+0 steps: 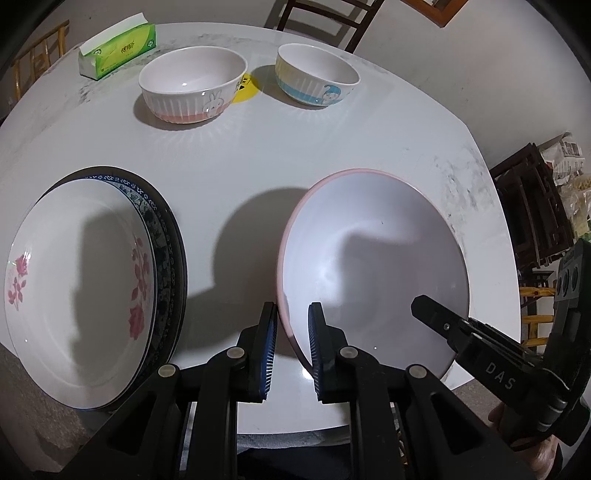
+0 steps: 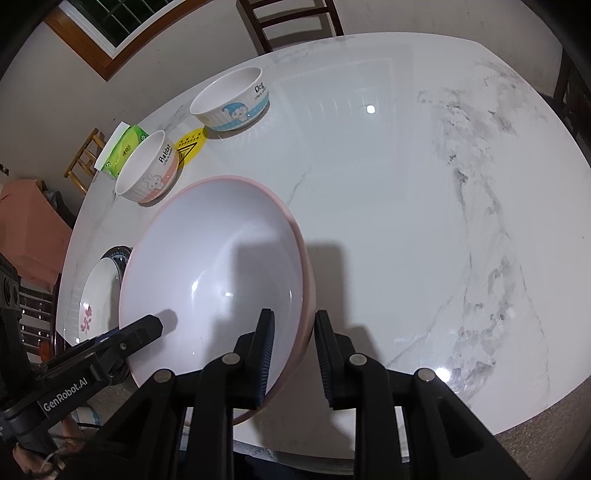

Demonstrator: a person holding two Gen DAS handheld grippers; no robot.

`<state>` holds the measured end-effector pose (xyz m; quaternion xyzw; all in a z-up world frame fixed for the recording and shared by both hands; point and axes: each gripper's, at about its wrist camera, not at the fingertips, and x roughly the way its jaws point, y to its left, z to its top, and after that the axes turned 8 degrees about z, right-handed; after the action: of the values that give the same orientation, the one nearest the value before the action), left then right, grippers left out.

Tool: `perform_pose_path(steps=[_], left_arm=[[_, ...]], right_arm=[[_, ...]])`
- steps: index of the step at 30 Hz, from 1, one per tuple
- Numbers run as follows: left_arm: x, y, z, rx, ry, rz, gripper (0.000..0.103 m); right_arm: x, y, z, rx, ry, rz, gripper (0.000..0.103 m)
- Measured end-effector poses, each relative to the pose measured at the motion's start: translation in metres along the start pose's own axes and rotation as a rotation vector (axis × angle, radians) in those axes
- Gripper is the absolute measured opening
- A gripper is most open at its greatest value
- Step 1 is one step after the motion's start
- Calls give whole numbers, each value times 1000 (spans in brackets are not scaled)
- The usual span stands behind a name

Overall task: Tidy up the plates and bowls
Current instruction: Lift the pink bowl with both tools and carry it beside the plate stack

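A large pink-rimmed bowl (image 1: 369, 258) (image 2: 214, 273) is held tilted above the white table. My left gripper (image 1: 292, 325) straddles its left rim, jaws narrowly apart on the rim. My right gripper (image 2: 293, 332) straddles its right rim the same way. A flowered white plate (image 1: 77, 291) lies on a dark blue-patterned plate (image 1: 166, 236) at the left; it also shows in the right wrist view (image 2: 96, 295). A pink rabbit bowl (image 1: 192, 86) (image 2: 147, 170) and a blue bowl (image 1: 317, 75) (image 2: 231, 101) stand at the far side.
A green tissue pack (image 1: 118, 48) lies at the far left of the marble table (image 2: 406, 221). A yellow sticker (image 1: 247, 88) sits between the two small bowls. Wooden chairs (image 1: 325, 18) stand behind the table, and dark furniture (image 1: 535, 206) at the right.
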<state>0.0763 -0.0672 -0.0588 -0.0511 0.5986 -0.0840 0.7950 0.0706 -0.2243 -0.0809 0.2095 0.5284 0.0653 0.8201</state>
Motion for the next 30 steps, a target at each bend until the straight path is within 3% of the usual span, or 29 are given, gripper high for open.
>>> perform_pose_path(steps=[5, 9, 19, 30], left_arm=[[0, 4, 0, -6, -21, 10, 16], [-2, 8, 1, -15, -34, 7, 17], [-10, 22, -1, -48, -60, -3, 28], [-24, 30, -4, -49, -98, -21, 30]], right_arm=[[-1, 1, -1, -3, -15, 7, 25], [-5, 6, -1, -20, -32, 10, 34], [-18, 11, 1, -52, -77, -28, 35], [-41, 21, 13, -105, -163, -108, 35]])
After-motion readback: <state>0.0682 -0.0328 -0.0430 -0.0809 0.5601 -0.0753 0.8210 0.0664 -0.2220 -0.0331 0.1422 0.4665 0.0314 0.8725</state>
